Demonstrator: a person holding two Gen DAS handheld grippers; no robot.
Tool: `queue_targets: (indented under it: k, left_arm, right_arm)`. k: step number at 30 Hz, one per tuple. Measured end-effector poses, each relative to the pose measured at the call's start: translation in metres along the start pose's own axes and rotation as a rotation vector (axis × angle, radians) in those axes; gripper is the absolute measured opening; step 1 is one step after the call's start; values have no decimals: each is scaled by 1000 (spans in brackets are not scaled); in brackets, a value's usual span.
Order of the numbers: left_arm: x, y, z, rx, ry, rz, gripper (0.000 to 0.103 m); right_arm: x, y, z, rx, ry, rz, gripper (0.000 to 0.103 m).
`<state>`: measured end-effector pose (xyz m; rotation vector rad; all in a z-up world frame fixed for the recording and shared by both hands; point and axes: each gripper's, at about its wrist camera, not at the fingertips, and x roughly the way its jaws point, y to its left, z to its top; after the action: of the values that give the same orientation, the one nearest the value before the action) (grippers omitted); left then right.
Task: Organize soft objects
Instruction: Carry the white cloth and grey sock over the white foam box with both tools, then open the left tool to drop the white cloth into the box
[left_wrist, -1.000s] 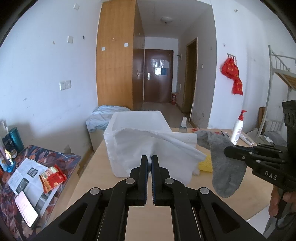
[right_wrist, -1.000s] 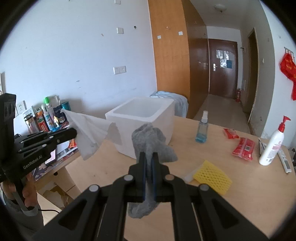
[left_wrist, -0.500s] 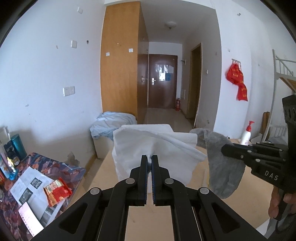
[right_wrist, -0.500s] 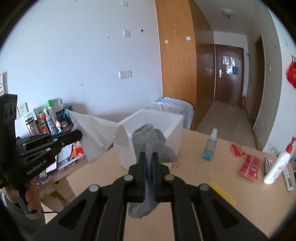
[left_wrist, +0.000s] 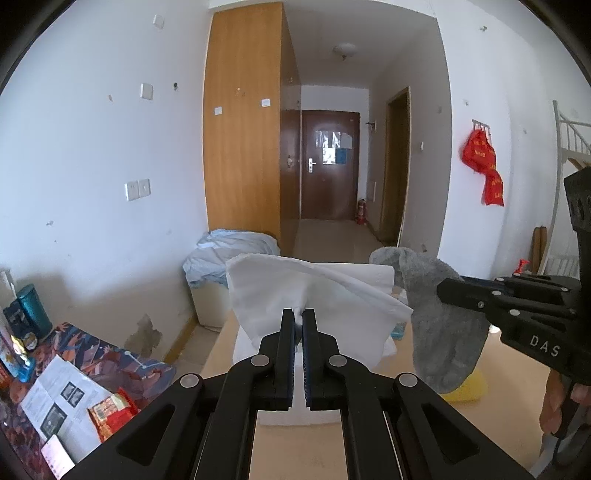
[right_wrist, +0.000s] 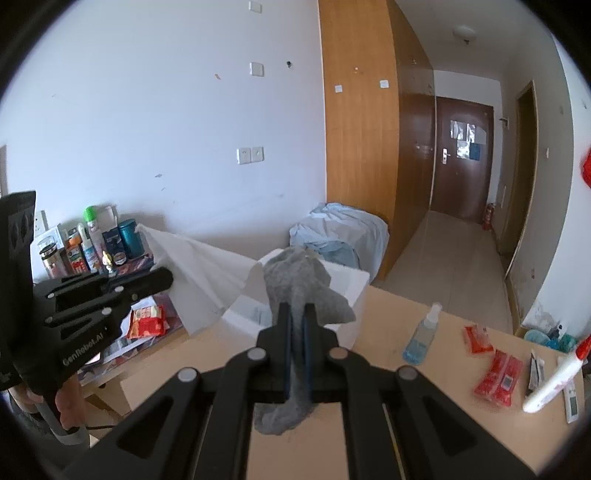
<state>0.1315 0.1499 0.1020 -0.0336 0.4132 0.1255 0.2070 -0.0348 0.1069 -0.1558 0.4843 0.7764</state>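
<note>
My left gripper (left_wrist: 298, 317) is shut on a white cloth (left_wrist: 295, 291) and holds it in the air over the white foam box (left_wrist: 373, 275), which it mostly hides. The cloth also shows in the right wrist view (right_wrist: 195, 273), hanging from the left gripper (right_wrist: 168, 278). My right gripper (right_wrist: 297, 314) is shut on a grey sock (right_wrist: 299, 284), held above the box (right_wrist: 351, 284). In the left wrist view the sock (left_wrist: 439, 325) hangs from the right gripper (left_wrist: 441, 290), to the right of the cloth.
On the wooden table (right_wrist: 424, 413) lie a blue spray bottle (right_wrist: 421, 338), red packets (right_wrist: 498, 376), a white pump bottle (right_wrist: 554, 380) and a yellow sponge (left_wrist: 465, 387). A low side table (left_wrist: 85, 376) at left holds bottles, papers and a red packet. A bundle of blue bedding (left_wrist: 229, 251) lies beyond the box.
Both grippers have risen with their loads. The cloth and the sock now hang higher, above the foam box, which sits lower in both views.
</note>
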Motion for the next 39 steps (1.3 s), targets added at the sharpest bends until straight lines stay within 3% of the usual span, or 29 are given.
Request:
queue_targets:
  k: [13, 22, 33, 34, 36, 38, 39]
  left_arm:
    - [66, 14, 12, -33, 69, -34, 4]
    - [124, 13, 4, -51, 169, -68, 4]
    - [146, 9, -3, -36, 207, -42, 6]
    - [146, 10, -3, -36, 208, -42, 8]
    - [146, 11, -3, -32, 219, -37, 22]
    - [144, 11, -4, -27, 222, -19, 66]
    - [141, 12, -4, -25, 211, -12, 76]
  right_arm:
    - [34, -14, 12, -5, 24, -19, 8]
    - [47, -20, 17, -12, 32, -29, 8]
    - [55, -27, 16, 3, 49, -31, 8]
    - [55, -27, 16, 2, 47, -31, 8]
    - [54, -28, 16, 3, 45, -29, 8]
    - [56, -27, 18, 4, 43, -31, 8]
    - [56, -27, 18, 3, 41, -32, 8]
